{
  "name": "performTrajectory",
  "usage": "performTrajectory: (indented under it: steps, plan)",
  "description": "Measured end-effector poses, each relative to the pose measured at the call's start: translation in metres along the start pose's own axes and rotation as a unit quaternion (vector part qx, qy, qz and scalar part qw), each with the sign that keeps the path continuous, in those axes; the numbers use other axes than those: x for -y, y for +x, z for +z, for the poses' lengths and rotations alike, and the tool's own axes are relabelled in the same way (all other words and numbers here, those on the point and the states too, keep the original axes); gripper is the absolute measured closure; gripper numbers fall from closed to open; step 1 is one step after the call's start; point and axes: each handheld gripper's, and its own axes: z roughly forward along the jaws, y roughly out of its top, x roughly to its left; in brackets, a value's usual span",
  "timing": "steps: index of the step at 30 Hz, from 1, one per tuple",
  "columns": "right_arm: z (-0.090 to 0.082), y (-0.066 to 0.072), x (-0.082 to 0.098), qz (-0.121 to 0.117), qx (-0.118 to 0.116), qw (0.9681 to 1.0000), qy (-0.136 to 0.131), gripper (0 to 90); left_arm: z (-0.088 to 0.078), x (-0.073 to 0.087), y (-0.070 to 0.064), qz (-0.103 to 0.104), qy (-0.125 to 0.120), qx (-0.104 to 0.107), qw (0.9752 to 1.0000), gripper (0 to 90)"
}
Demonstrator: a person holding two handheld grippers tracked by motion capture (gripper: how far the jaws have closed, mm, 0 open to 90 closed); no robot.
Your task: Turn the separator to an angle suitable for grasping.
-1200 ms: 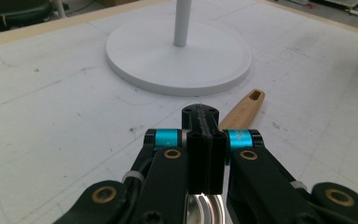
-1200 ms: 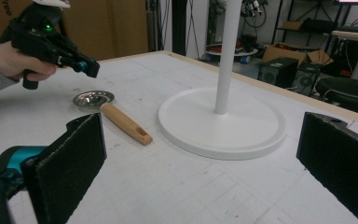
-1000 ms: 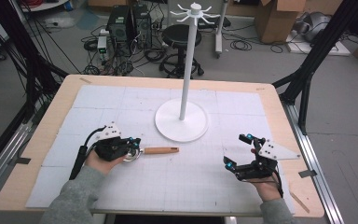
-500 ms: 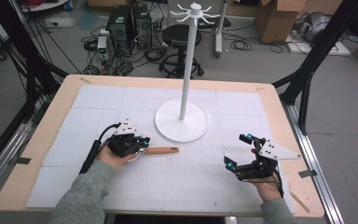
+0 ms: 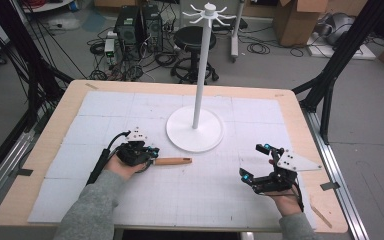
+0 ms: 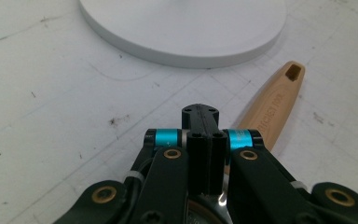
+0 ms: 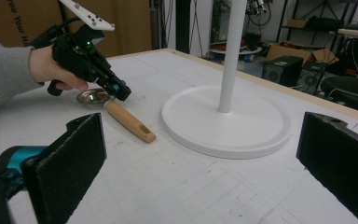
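The left gripper (image 5: 150, 155), having slid right across the white table (image 5: 215, 195), now hovers jaws together over a wooden-handled metal spoon (image 7: 121, 116) beside the white rack base (image 5: 195, 130), seemingly untouched; the right gripper (image 5: 257, 162) waits, jaws apart

Items on the white gridded table: one spoon, one hanging stand.

Metal spoon with a tapered pale wooden handle (image 5: 172, 161): lies flat near the front left of the stand's base, apart from it; a rectangular hanging slot is cut through the handle's free end (image 6: 292, 71) and dark lettering runs along the wood; its shiny round metal bowl (image 7: 92, 97) faces up, and the neck lies under the tip of the left gripper (image 7: 119, 91), whose jaws are pressed together. White utensil stand with a flat round base (image 5: 195, 129): upright at table centre, a slim pole rising to a ring of short hooks (image 5: 209, 11), all bare.
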Motion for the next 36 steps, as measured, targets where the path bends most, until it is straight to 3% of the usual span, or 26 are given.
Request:
performTrajectory:
  steps: [6, 14, 26, 36]
  plan:
    - [0.001, 0.001, 0.0, 0.001, -0.001, 1.0, 0.003, 0.5, 0.006, 0.002, 0.0, 0.003, 0.018, -0.002, 0.9998, 89.8]
    - [0.002, 0.001, 0.001, 0.0, -0.003, 1.0, 0.006, 0.5, 0.002, 0.003, 0.004, -0.024, 0.033, 0.017, 0.999, 89.9]
    - [0.001, 0.0, 0.001, -0.002, -0.002, 1.0, 0.005, 0.5, -0.001, 0.002, 0.001, -0.02, 0.05, 0.017, 0.9984, 90.0]
    - [0.001, 0.0, 0.001, -0.002, 0.0, 1.0, 0.006, 0.5, -0.011, 0.008, -0.011, -0.015, 0.066, 0.023, 0.9975, 90.0]
